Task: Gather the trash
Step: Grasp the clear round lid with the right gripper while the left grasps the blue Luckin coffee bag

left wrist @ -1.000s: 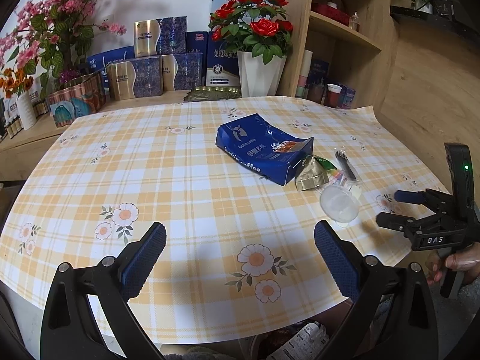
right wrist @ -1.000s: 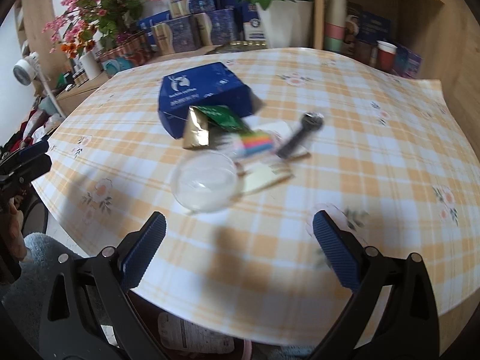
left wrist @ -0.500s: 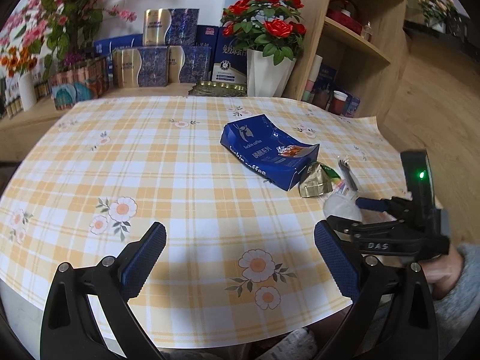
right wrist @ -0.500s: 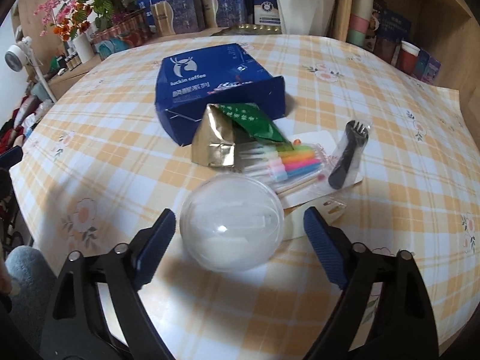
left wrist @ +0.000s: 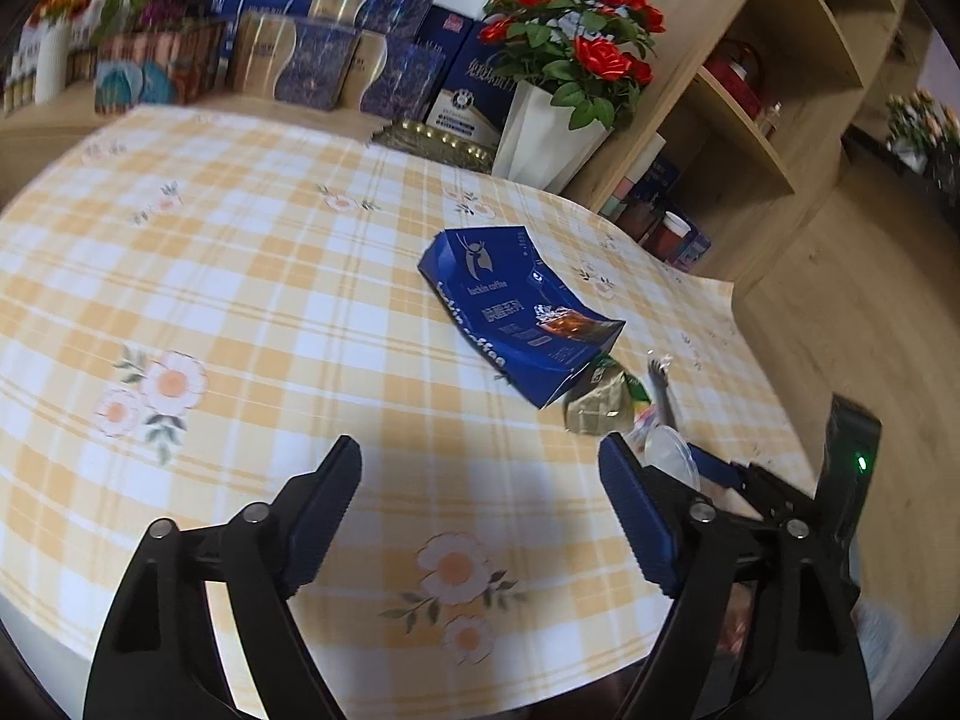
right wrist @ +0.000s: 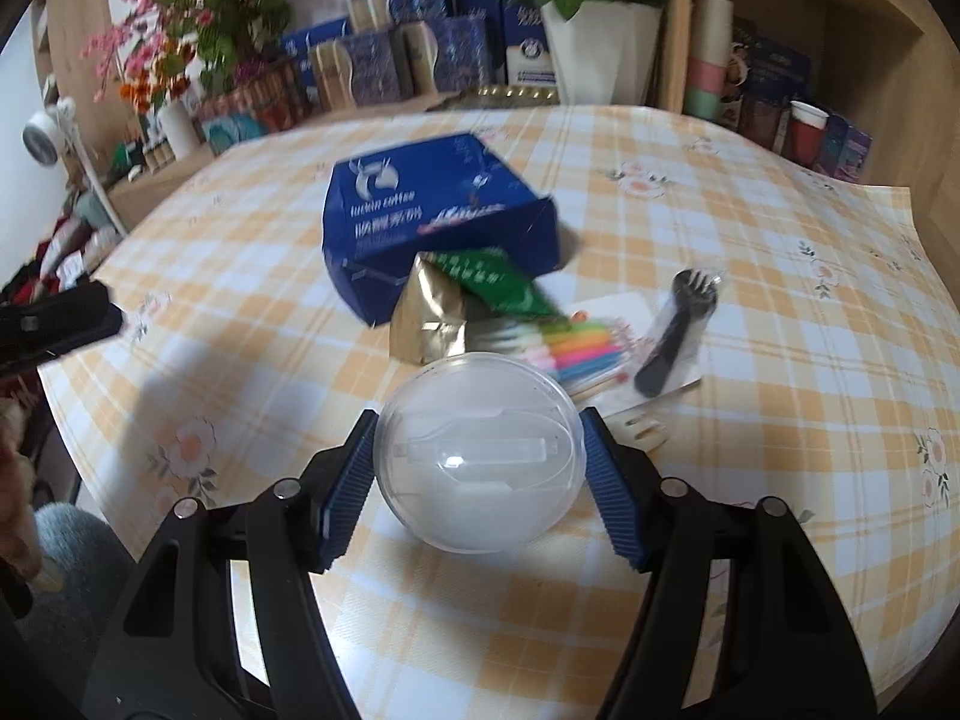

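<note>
Checked worktop [right wrist: 750, 228] carries litter. Right claw [right wrist: 478, 477], wide a second ago, is closing around the clear dome lid [right wrist: 478, 450], pads touching. Left claw [left wrist: 480, 516] narrowing, empty. Pickup imminent.

A lived-in home room is shown. The counter [left wrist: 252, 300] is covered with a flowered check cloth, flanked by wooden shelves [left wrist: 774, 78], boxed goods [right wrist: 414, 42] and a vase of red roses [left wrist: 570, 66].

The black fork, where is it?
In the right wrist view the black fork lies on the table's right side, on a white card, beside the coloured candles.
</note>
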The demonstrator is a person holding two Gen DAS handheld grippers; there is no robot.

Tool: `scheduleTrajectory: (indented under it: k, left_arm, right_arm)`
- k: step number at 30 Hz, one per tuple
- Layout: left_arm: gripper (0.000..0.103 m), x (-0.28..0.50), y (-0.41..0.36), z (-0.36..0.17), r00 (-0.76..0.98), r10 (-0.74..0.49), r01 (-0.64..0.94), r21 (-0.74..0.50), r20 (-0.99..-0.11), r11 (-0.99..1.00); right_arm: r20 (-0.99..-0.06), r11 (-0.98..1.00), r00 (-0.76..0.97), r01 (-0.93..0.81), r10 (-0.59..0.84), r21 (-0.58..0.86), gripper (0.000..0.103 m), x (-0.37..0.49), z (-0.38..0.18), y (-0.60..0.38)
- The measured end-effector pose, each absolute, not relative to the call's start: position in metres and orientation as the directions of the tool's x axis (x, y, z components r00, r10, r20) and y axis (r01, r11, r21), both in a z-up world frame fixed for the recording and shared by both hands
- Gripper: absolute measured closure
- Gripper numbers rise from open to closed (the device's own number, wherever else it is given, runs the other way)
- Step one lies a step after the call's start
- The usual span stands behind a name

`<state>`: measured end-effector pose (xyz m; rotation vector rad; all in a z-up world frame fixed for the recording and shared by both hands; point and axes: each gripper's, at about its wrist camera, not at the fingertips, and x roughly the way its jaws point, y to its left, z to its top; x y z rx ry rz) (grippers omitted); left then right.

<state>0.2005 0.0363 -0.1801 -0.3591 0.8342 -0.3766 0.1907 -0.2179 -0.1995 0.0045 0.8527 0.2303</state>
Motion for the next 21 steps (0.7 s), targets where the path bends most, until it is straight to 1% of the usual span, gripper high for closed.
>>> scheduleTrajectory:
  k: [2, 5, 7, 11, 15, 21]
  left_arm:
    - [0.031, 0.212, 0.034, -0.184, 0.596, -0.48, 0.16, -0.49, -0.644, 0.857]
    - [0.039, 0.236, 0.032, -0.194, 0.562, -0.537, 0.108, -0.588, -0.629, 0.802]
    - [0.041, 0.247, 0.033, -0.196, 0.559, -0.553, 0.078, -0.624, -0.618, 0.777]
    - [0.042, 0.265, 0.031, -0.198, 0.56, -0.562, 0.052, -0.651, -0.608, 0.757]
    - [0.042, 0.278, 0.027, -0.199, 0.554, -0.569, 0.048, -0.658, -0.608, 0.751]
    - [0.042, 0.293, 0.03, -0.206, 0.548, -0.583, 0.017, -0.689, -0.6, 0.725]
  right_arm:
    - [-0.735, 0.975, 0.645, -0.193, 0.209, 0.108, 0.036, 0.192, -0.194, -0.222]
    - [-0.724, 0.974, 0.654, -0.197, 0.218, 0.115, 0.036, 0.195, -0.187, -0.227]
    - [-0.716, 0.972, 0.663, -0.209, 0.218, 0.103, 0.036, 0.201, -0.18, -0.228]
    - [-0.703, 0.971, 0.677, -0.22, 0.22, 0.092, 0.036, 0.226, -0.163, -0.234]
    - [-0.699, 0.979, 0.692, -0.197, 0.18, 0.058, 0.036, 0.273, -0.152, -0.236]
    - [-0.734, 0.986, 0.663, -0.154, 0.148, 0.06, 0.036, 0.331, -0.163, -0.232]
